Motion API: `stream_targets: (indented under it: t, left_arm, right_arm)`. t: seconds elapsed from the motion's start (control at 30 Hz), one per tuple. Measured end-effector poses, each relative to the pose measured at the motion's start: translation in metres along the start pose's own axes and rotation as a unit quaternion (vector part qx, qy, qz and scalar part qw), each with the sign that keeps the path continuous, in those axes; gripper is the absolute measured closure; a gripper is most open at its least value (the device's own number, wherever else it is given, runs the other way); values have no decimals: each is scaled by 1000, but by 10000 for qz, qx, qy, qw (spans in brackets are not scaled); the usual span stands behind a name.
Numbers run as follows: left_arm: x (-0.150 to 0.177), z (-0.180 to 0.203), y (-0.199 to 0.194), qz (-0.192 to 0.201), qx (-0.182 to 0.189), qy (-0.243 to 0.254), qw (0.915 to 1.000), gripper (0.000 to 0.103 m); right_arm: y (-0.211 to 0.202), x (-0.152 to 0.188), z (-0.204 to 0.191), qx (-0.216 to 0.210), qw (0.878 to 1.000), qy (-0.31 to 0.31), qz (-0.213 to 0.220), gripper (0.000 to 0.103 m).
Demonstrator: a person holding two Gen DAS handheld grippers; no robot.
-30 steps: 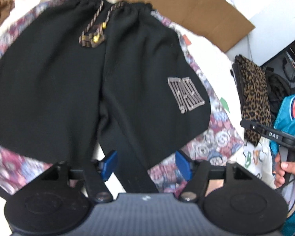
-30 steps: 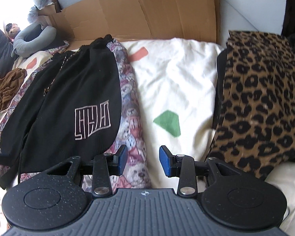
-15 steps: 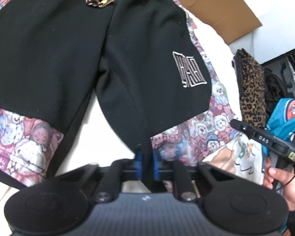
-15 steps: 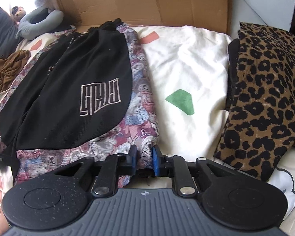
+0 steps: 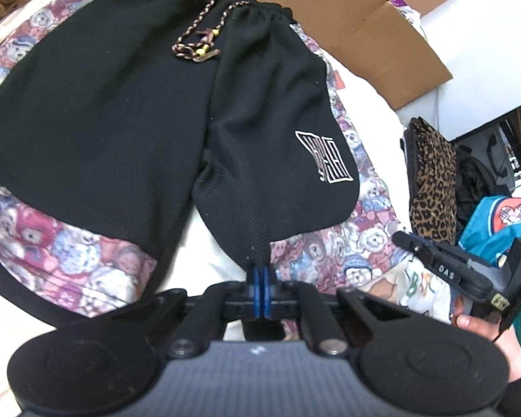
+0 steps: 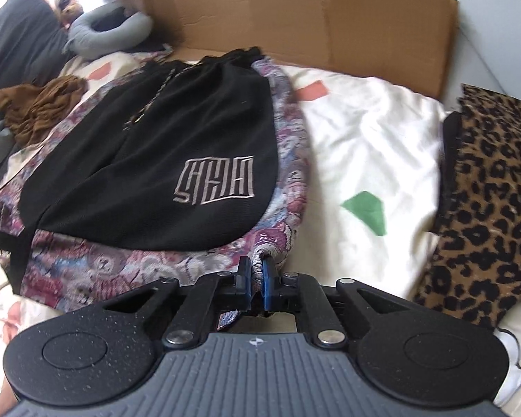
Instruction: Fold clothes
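The left gripper (image 5: 261, 286) pinches the near black hem of the shorts (image 5: 97, 104). The right gripper (image 6: 255, 279) pinches the near teddy-bear edge of the same shorts. The shorts lie flat on the white bed (image 6: 371, 132). A leopard cloth (image 6: 486, 191) sits right. Cardboard (image 6: 305, 21) stands far behind.

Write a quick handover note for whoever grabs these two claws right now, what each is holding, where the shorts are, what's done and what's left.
Left claw: shut on the black inner hem of the shorts.
Right claw: shut on the teddy-bear print hem at the outer corner of the same leg.
Shorts lie flat, front up, on the white bedding, waistband towards the cardboard.
Done: both grips taken.
Left: no fold made yet; probably fold that leg over the other.
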State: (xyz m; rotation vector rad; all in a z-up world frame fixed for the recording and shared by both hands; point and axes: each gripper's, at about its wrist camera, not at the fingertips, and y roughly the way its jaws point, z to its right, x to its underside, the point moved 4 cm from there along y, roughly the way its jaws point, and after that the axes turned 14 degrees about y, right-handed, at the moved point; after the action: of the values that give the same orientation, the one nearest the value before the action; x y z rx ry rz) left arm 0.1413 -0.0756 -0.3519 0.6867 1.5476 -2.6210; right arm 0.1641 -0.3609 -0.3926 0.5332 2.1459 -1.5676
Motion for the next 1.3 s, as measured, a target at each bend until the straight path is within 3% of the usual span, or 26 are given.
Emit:
stream_targets:
  t: [0.3,0.37,0.4,0.47,0.67,0.97,1.13,1.3]
  left_arm:
    - [4,-5,12,-121,-68,-112,9998,100]
    - [4,-6,13,-133,-88,-105,9998,100]
    - [4,-5,14,-138,-97,-109,9998,100]
    - [6,-7,13,-154,-104,-102,9998,100]
    - [9,-10,17,-207,-147,-124,9996,100]
    - [13,-13,22,-248,-152,-132,9995,100]
    - [13,-14,23,-277,-155,-129,9994,100]
    - [14,-15,26,-323,-157,-119,9993,100]
  right_arm:
    - [24,16,-22,-257,9992,-14,-299,93]
    - [29,19,-25,-336,9989,40,-339,89]
    - [31,21,-26,-386,9986,77,-360,81]
    - [33,23,-28,-520,9977,116,-422,74]
    - [24,22,-31,-755,9959,227,-445,73]
    - [1,9,4,-542,9930,1046,-2,73]
    - [12,10,21,-288,9921,1221,-91,73]
    - [24,16,18,-349,9920,1193,-208,74]
